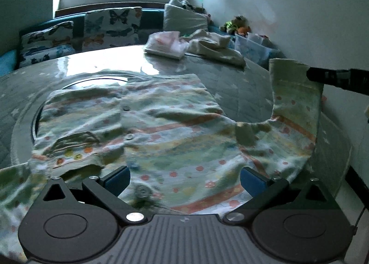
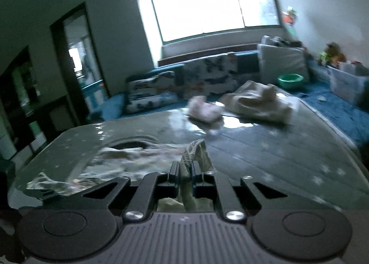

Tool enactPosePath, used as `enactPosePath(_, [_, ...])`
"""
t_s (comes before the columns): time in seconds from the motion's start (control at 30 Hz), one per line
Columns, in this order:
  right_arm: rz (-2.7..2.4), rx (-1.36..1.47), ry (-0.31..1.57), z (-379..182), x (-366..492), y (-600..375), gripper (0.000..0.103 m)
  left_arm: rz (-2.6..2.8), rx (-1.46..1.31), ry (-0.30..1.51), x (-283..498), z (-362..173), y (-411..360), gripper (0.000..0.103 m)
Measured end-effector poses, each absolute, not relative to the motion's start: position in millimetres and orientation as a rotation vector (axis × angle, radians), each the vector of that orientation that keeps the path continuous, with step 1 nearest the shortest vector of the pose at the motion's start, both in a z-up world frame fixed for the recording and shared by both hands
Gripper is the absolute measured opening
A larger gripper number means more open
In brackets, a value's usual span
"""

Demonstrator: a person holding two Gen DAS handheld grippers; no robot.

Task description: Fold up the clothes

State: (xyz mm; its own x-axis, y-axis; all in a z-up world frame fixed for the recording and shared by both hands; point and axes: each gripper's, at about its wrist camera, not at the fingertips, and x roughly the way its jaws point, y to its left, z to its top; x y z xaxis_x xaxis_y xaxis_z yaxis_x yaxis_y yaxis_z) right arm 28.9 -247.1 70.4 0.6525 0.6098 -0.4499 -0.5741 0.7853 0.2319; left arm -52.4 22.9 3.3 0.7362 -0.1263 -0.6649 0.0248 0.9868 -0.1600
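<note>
A pale green child's shirt (image 1: 147,130) with orange stripes, dots and snap buttons lies spread on the grey table (image 1: 242,88). My left gripper (image 1: 184,179) is open, its blue pads just above the shirt's near part. My right gripper (image 2: 185,171) is shut on the shirt's sleeve cuff (image 2: 196,151). In the left wrist view the right gripper (image 1: 311,74) holds that sleeve (image 1: 295,93) lifted up at the right. The rest of the shirt (image 2: 129,160) shows to the left in the right wrist view.
A folded pink-white garment (image 1: 166,44) and a crumpled cream garment (image 1: 216,47) lie at the table's far side. Behind are a blue sofa with butterfly cushions (image 1: 110,26), a clear storage box (image 1: 251,49) and a window. A green bowl (image 2: 290,79) sits on the sofa.
</note>
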Motion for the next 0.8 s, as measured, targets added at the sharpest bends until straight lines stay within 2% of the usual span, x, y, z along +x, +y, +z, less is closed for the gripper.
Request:
enactPosePath(0.33, [0.872,-0.011,0.523,87.2,23.6,-151.5,0.008,-0.002,-0.226,0.682,-76.9,8.1,72.3,0.103])
enactPosePath(0.8, [1.06,-0.053,0.585,69.3,7.5,-57.7,0.009,0.064,-0.296,0.679,-96.8,-1.0,110.1,0.103])
